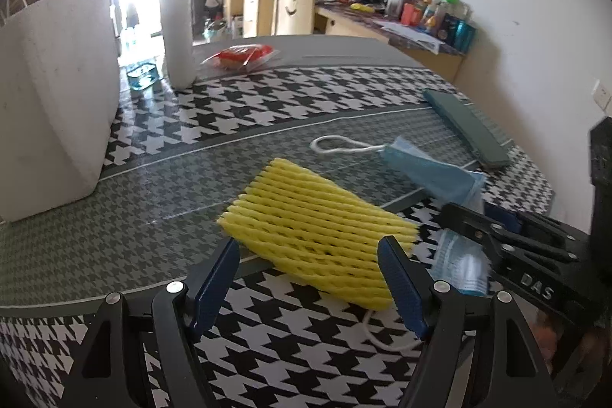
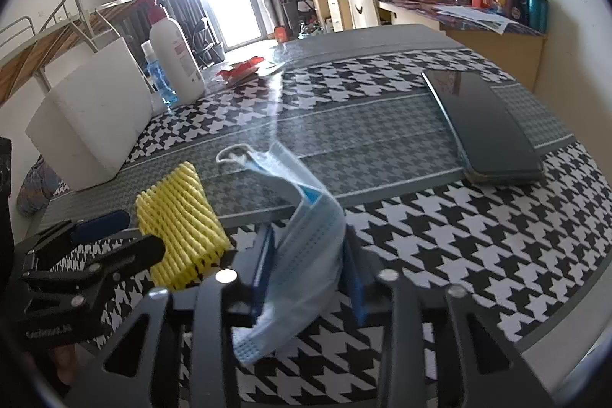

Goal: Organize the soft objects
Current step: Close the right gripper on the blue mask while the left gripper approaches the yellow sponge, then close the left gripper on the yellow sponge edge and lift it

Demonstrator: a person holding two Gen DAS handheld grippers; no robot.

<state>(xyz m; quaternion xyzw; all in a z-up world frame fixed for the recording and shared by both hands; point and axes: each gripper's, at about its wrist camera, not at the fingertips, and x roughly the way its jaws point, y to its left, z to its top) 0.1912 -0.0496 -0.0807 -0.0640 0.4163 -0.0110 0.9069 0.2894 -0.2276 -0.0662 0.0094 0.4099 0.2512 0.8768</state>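
A yellow foam fruit net lies on the houndstooth table between the fingers of my left gripper, whose jaws are wide open around its near end. It also shows in the right wrist view. My right gripper is shut on a blue face mask, which bends up out of the jaws, its far end and white ear loop trailing ahead. The mask and right gripper show at the right of the left wrist view.
A white foam box stands at the left, with a white bottle and a blue bottle behind it. A red snack packet lies farther back. A dark flat case lies at the right.
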